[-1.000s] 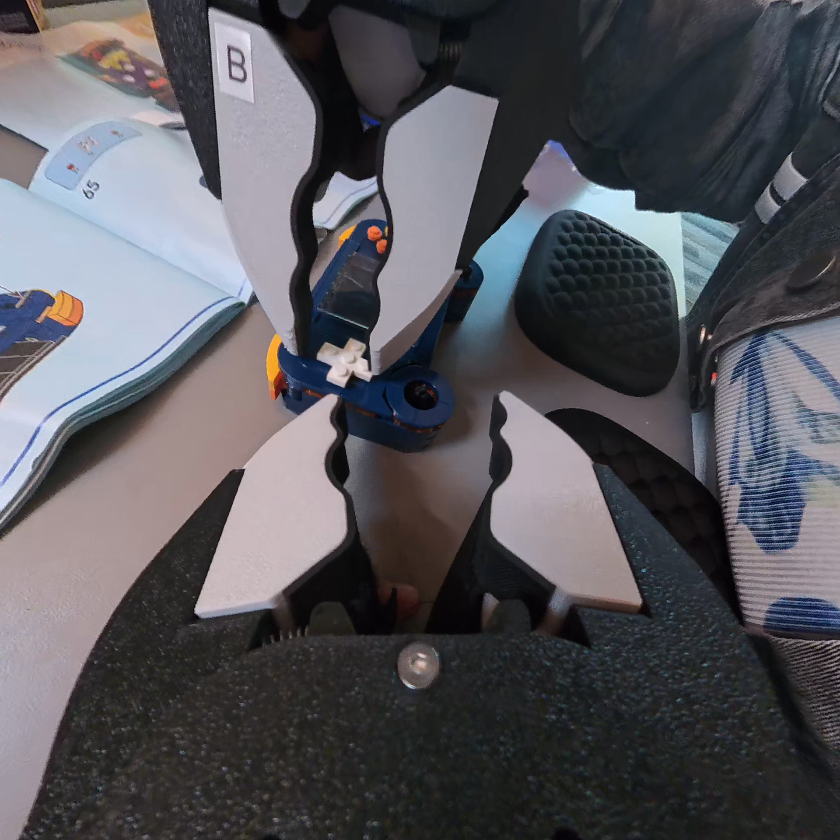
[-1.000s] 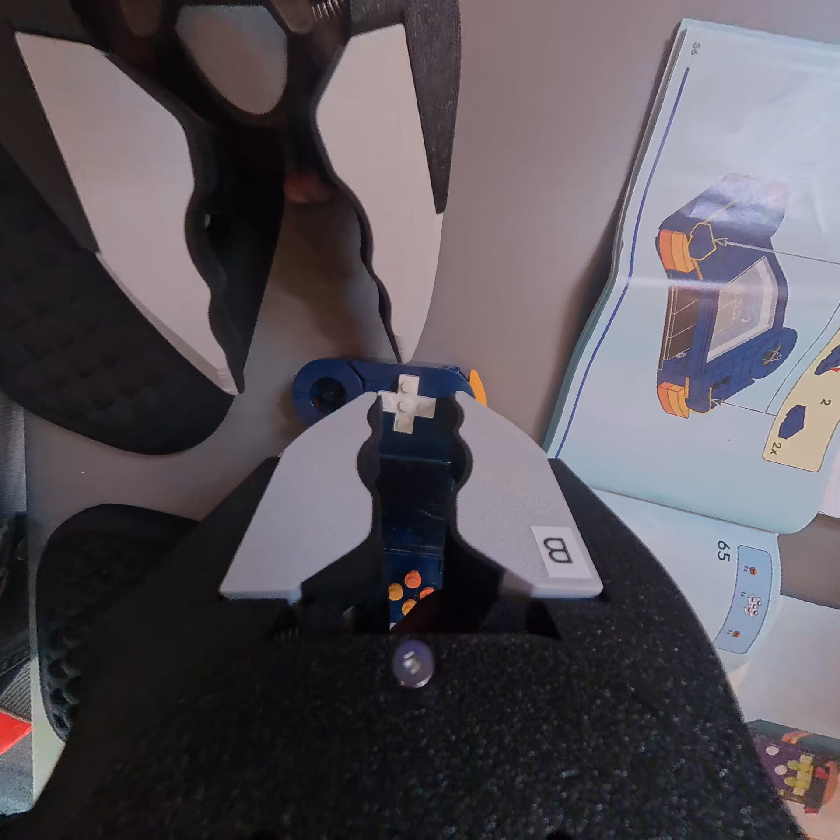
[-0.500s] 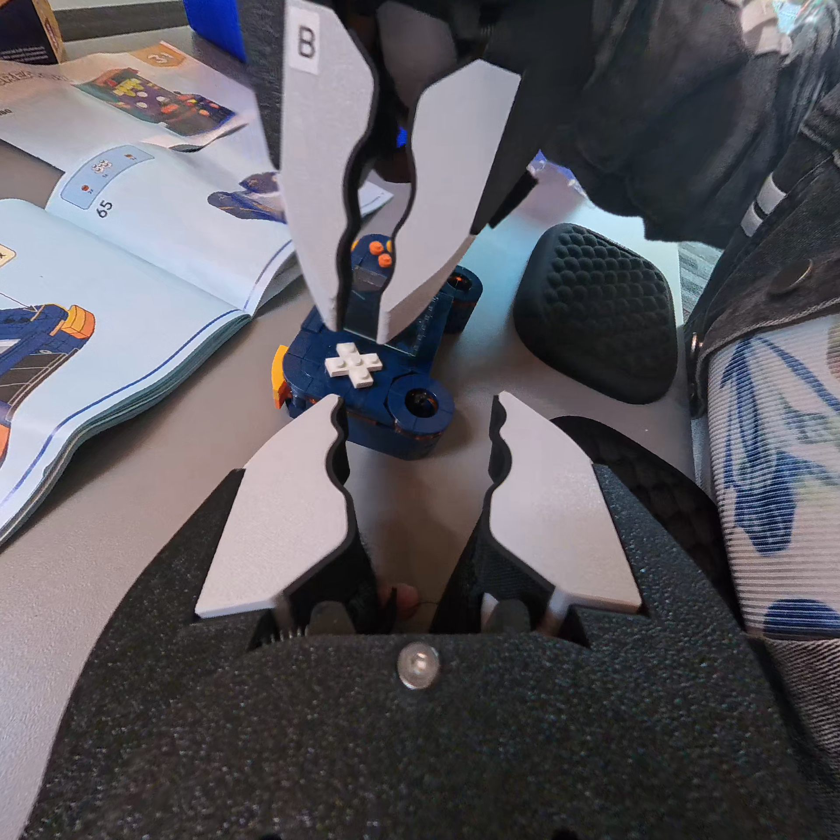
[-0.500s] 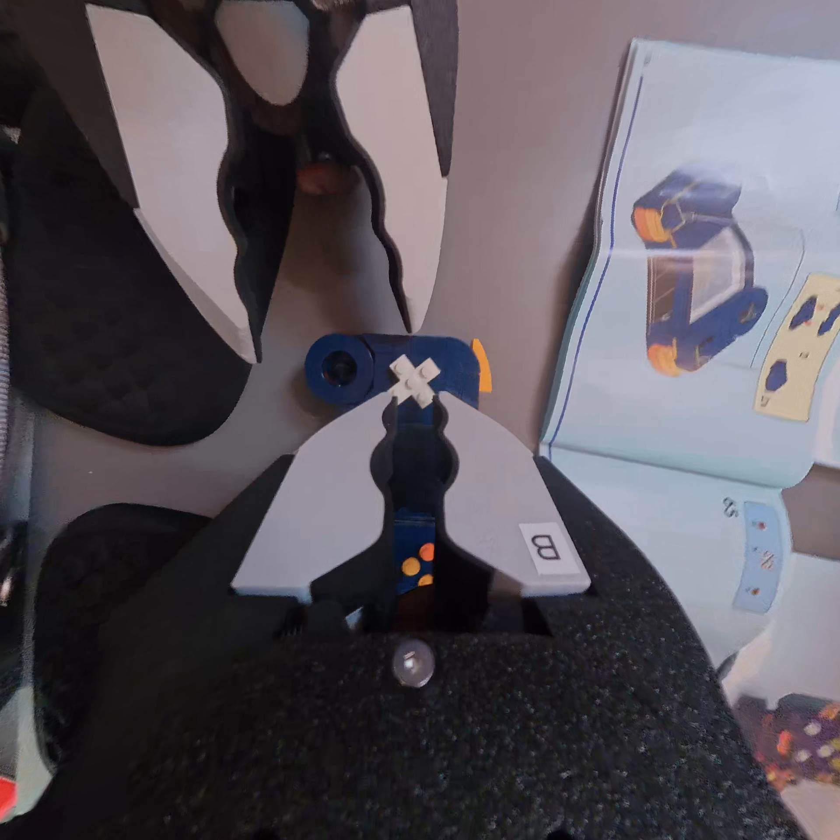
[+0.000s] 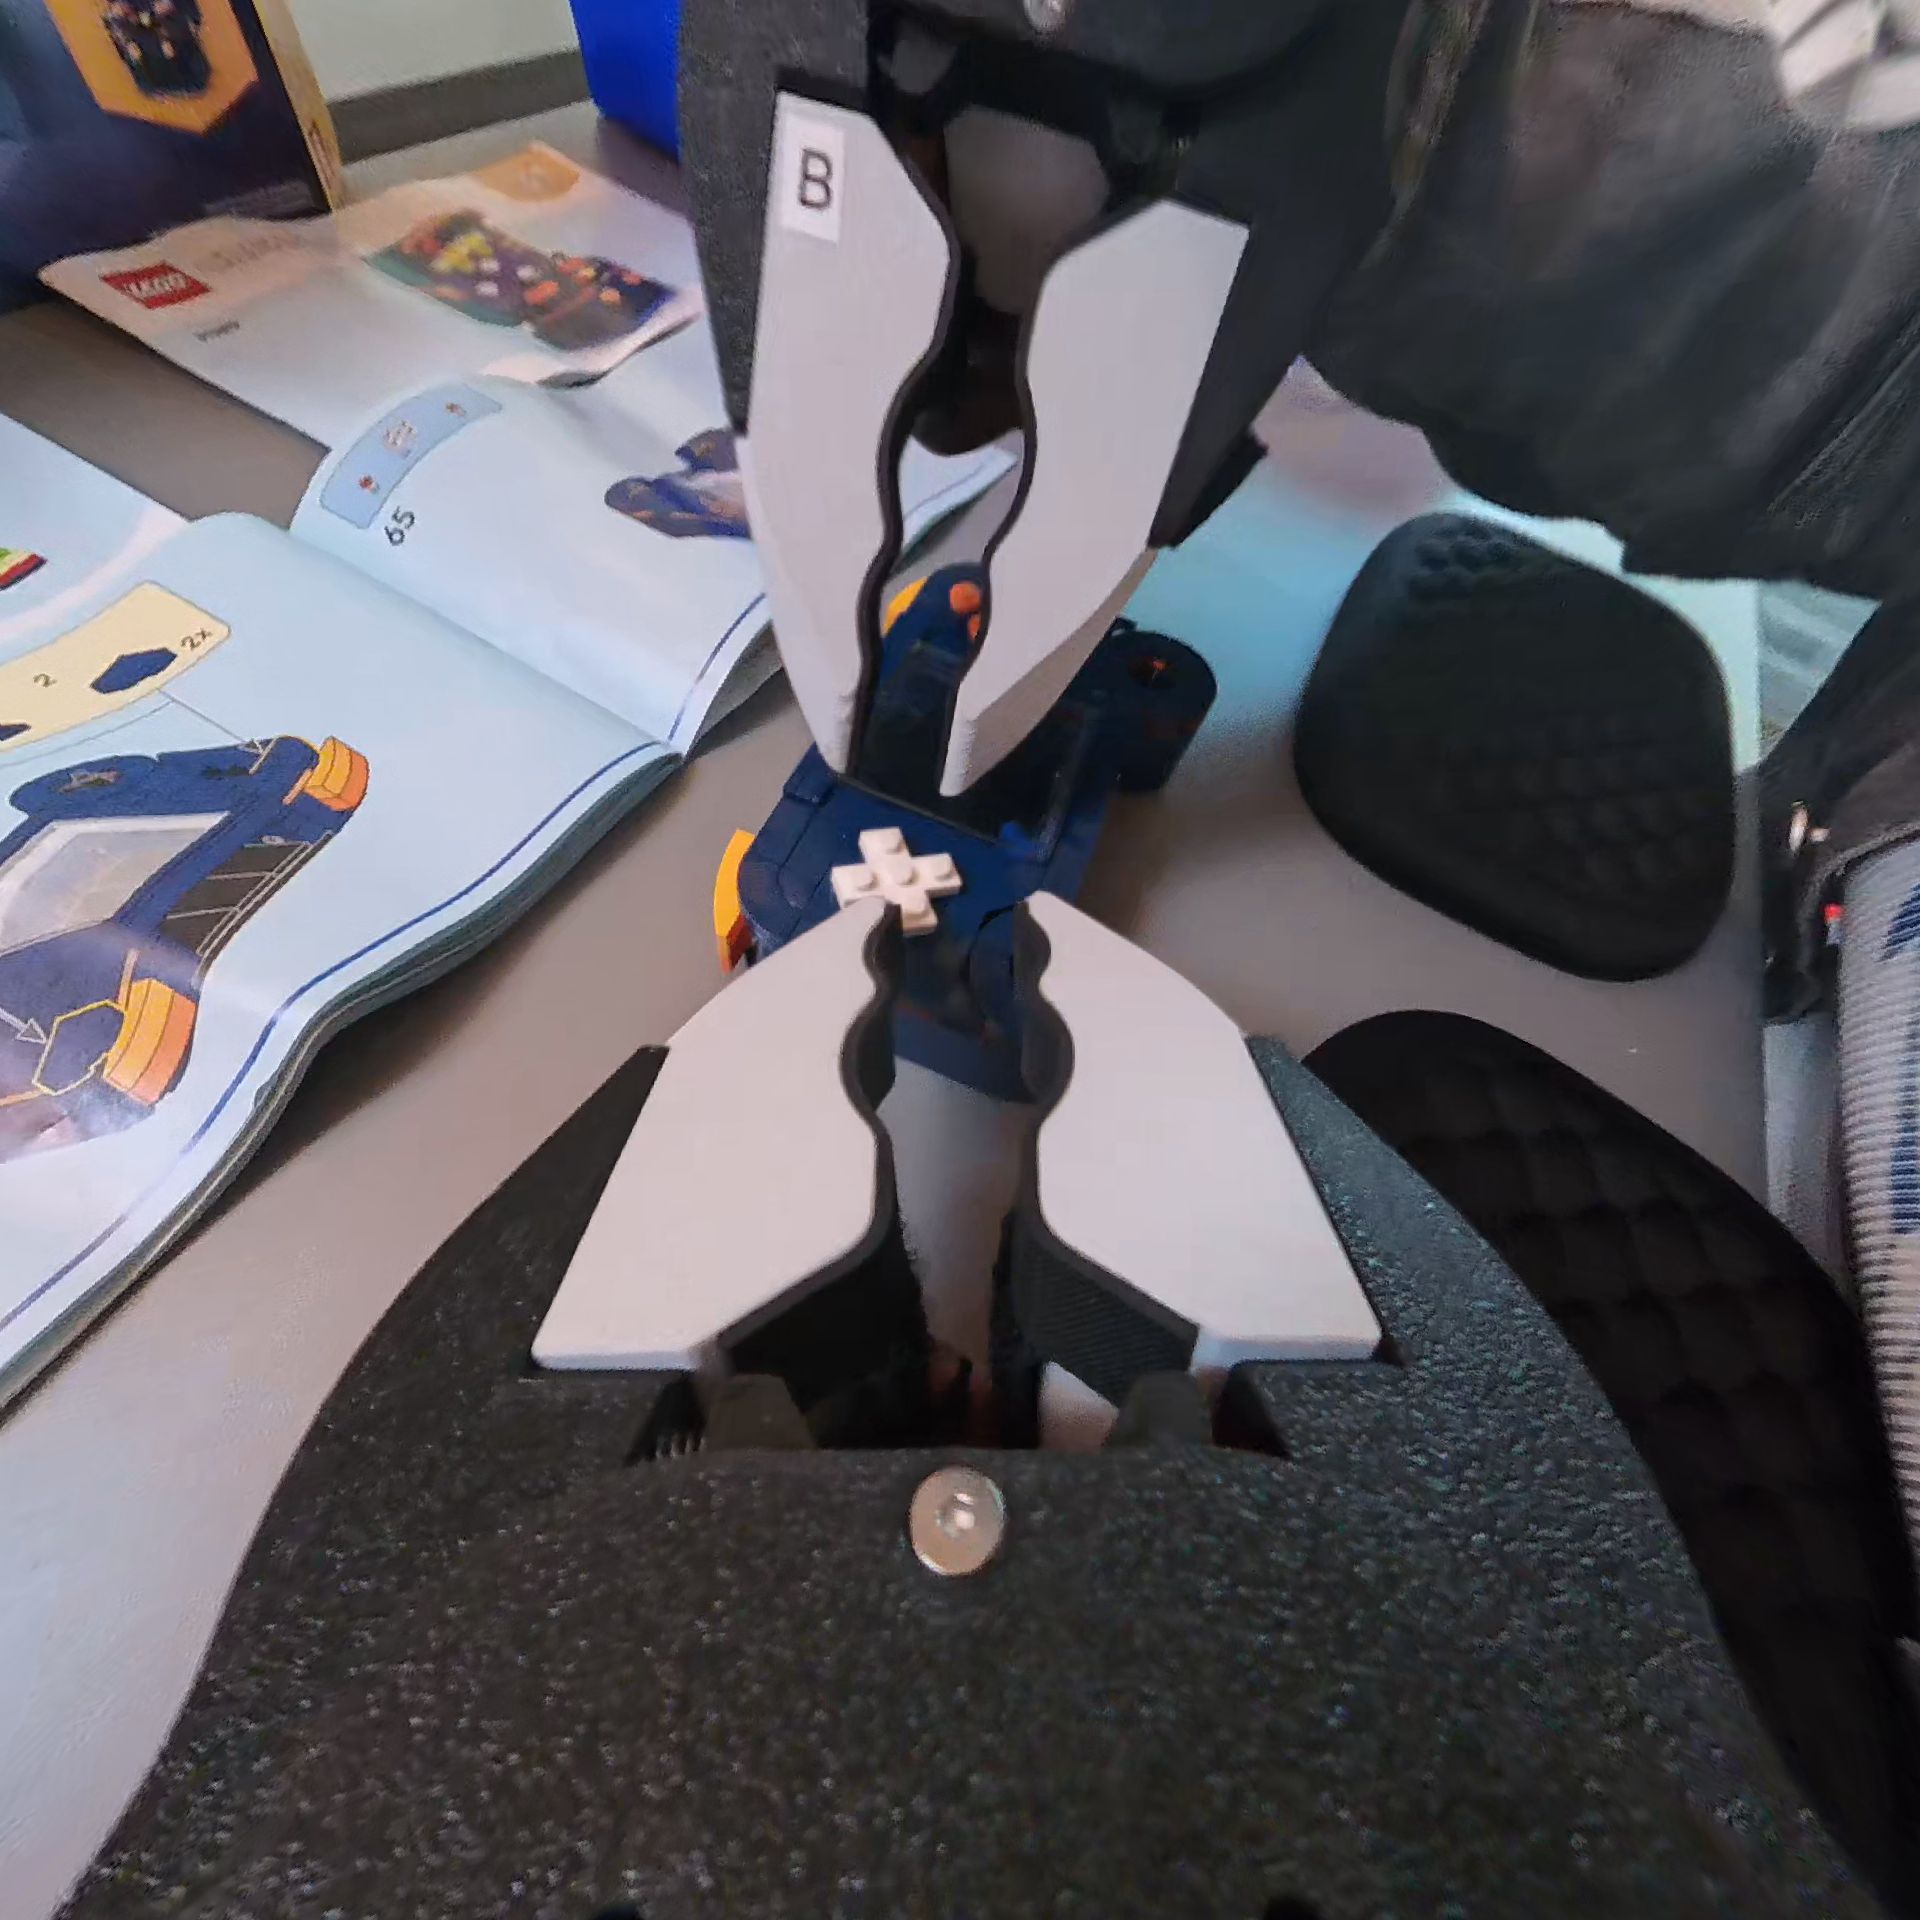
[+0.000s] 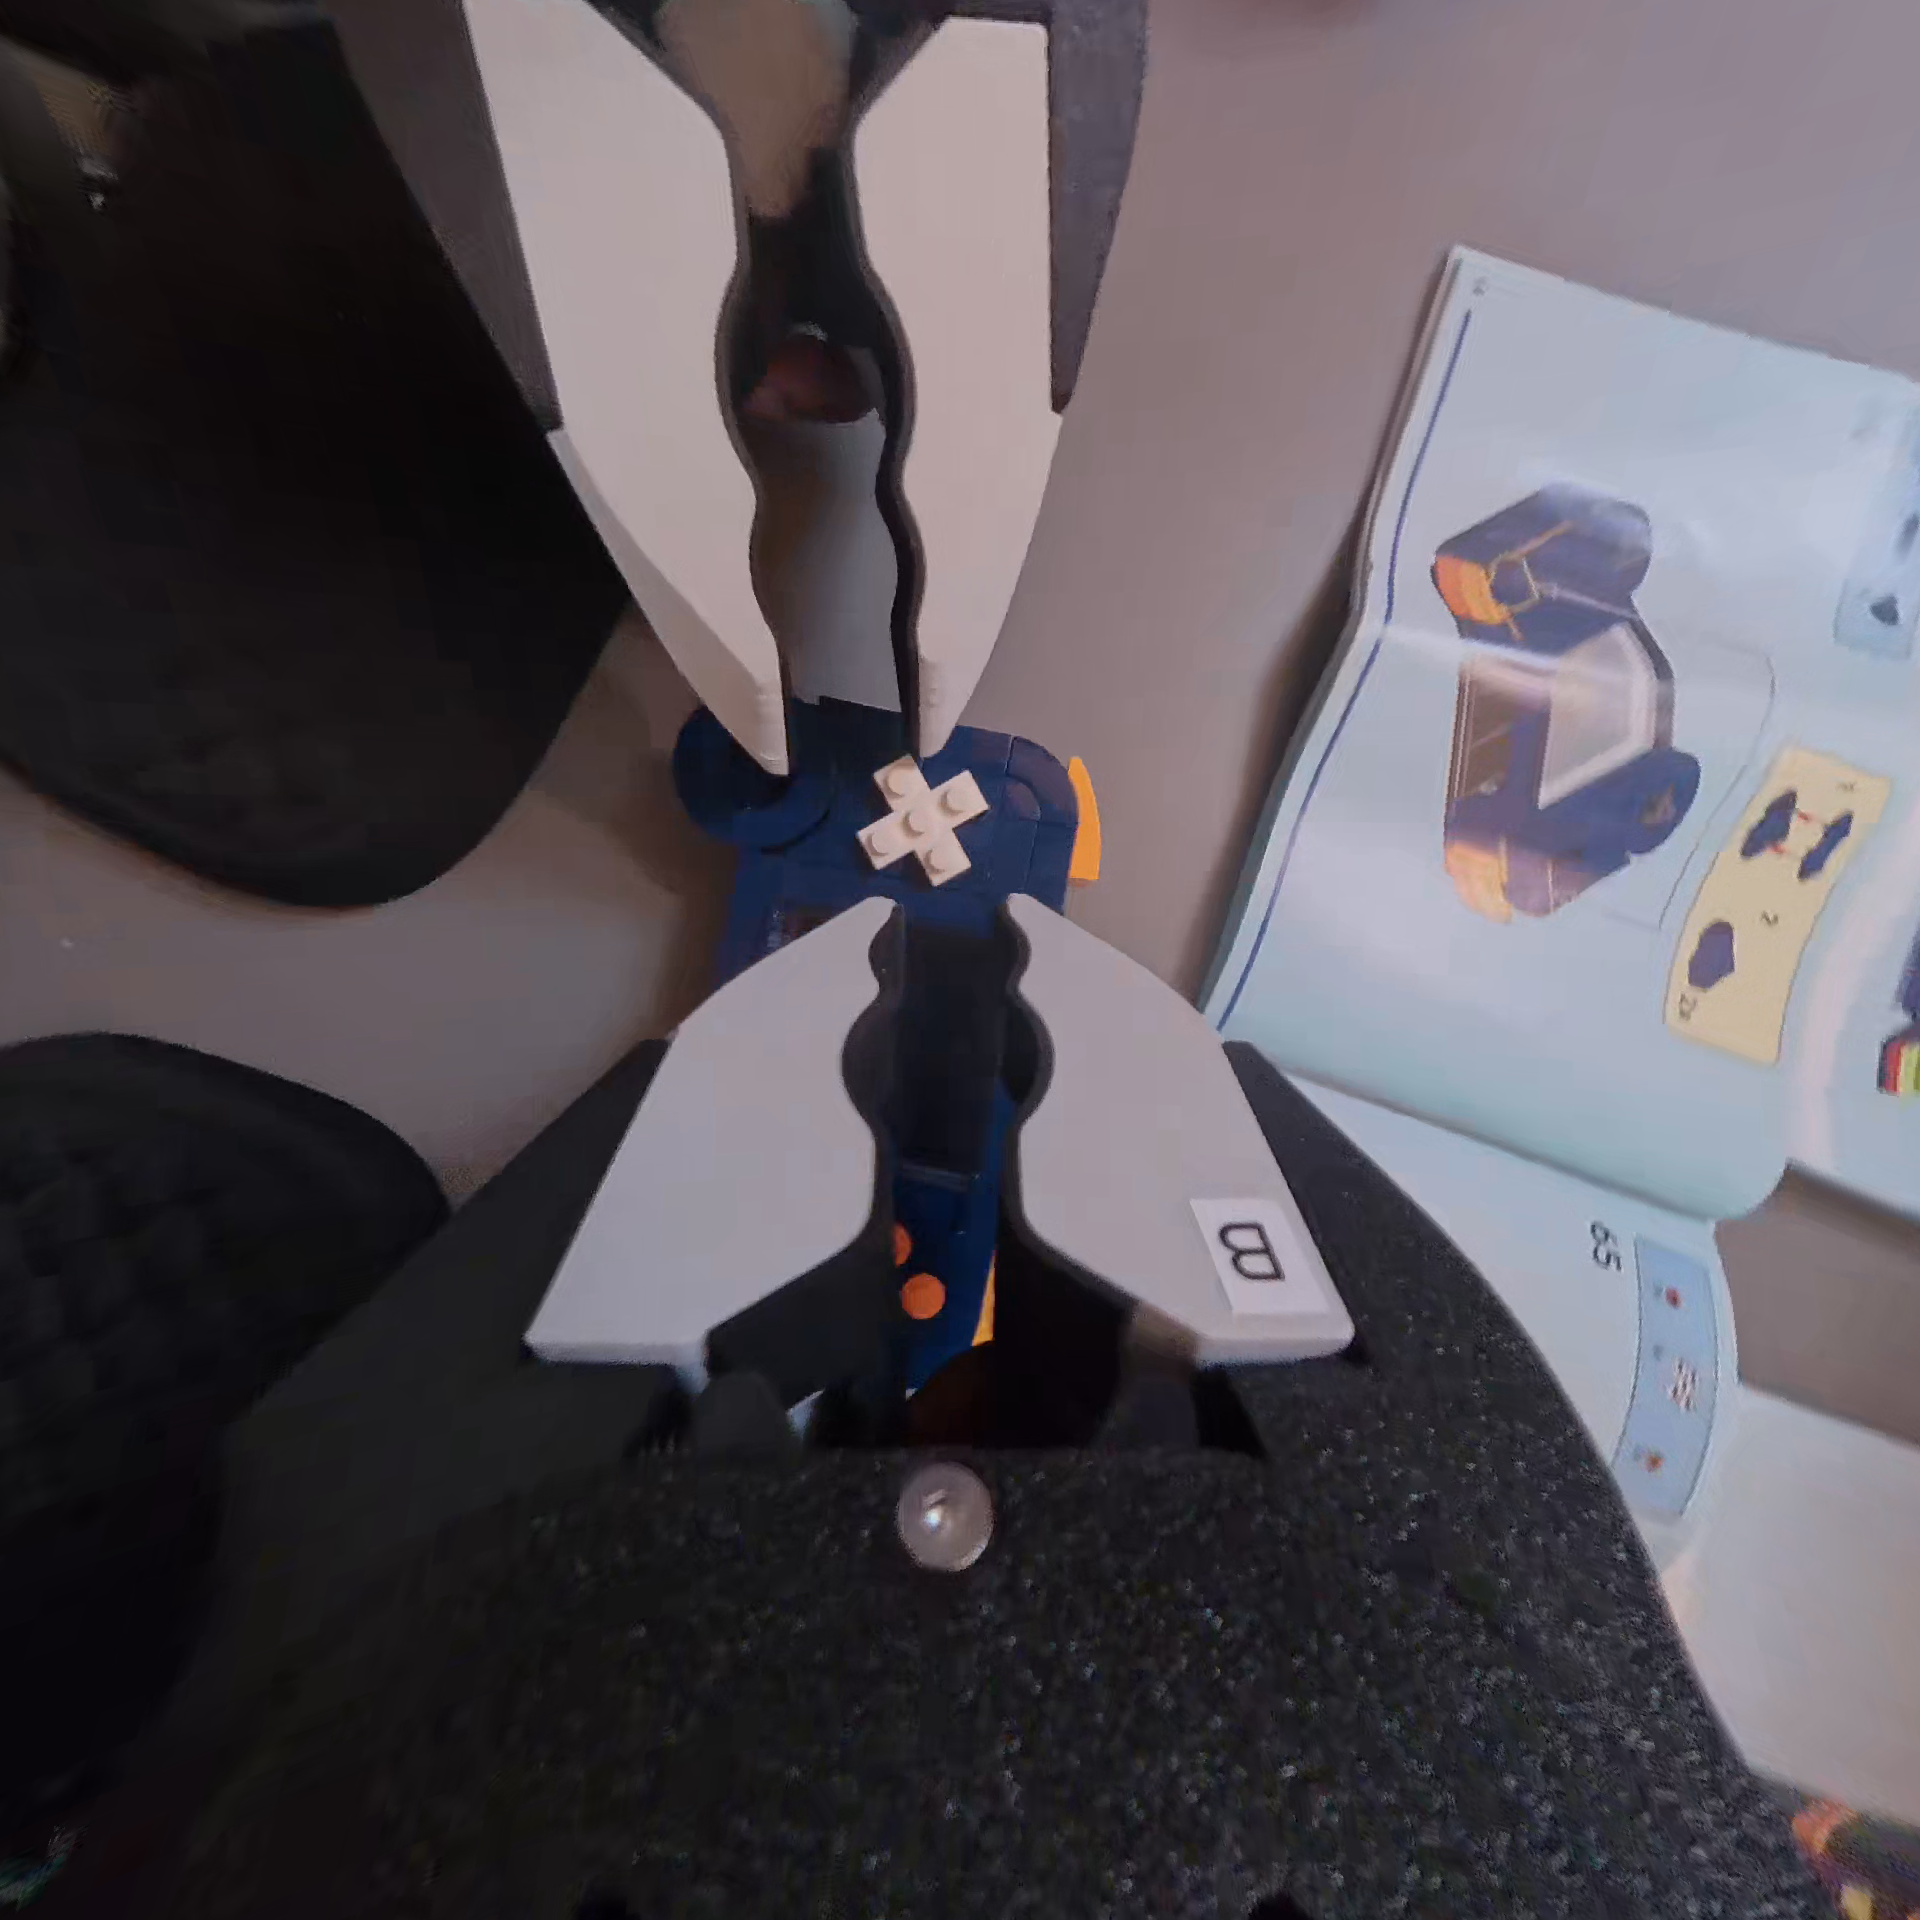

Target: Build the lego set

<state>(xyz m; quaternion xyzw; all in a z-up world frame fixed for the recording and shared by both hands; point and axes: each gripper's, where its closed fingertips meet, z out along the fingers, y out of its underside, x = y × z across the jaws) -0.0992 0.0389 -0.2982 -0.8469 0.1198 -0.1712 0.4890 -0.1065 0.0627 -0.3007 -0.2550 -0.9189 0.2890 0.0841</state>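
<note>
The dark blue lego model (image 5: pixel 800 862) has a white cross piece (image 5: pixel 899 878) on top and orange parts. It sits between both grippers over the grey table (image 5: pixel 1195 914). My left gripper (image 5: pixel 951 925) is closed on the model's near end. My right gripper (image 5: pixel 899 769) comes down from above and is shut on its middle. In the right wrist view, my right gripper (image 6: pixel 951 914) holds the model (image 6: pixel 1029 821) between its fingers, with the white cross (image 6: pixel 920 821) just past the tips. The left gripper (image 6: pixel 852 743) pinches the far end.
An open instruction booklet (image 5: pixel 416 727) lies to the left and also shows in the right wrist view (image 6: pixel 1558 727). Black textured pads (image 5: pixel 1507 748) lie to the right. A dark box (image 5: pixel 156 104) stands at the back left. A person's dark sleeve (image 5: pixel 1558 260) hangs above. Left and right tips are no more than a few centimetres apart.
My left gripper moved forward and closed from wide open onto the model's near end. My right gripper kept its hold and shifted along the model.
</note>
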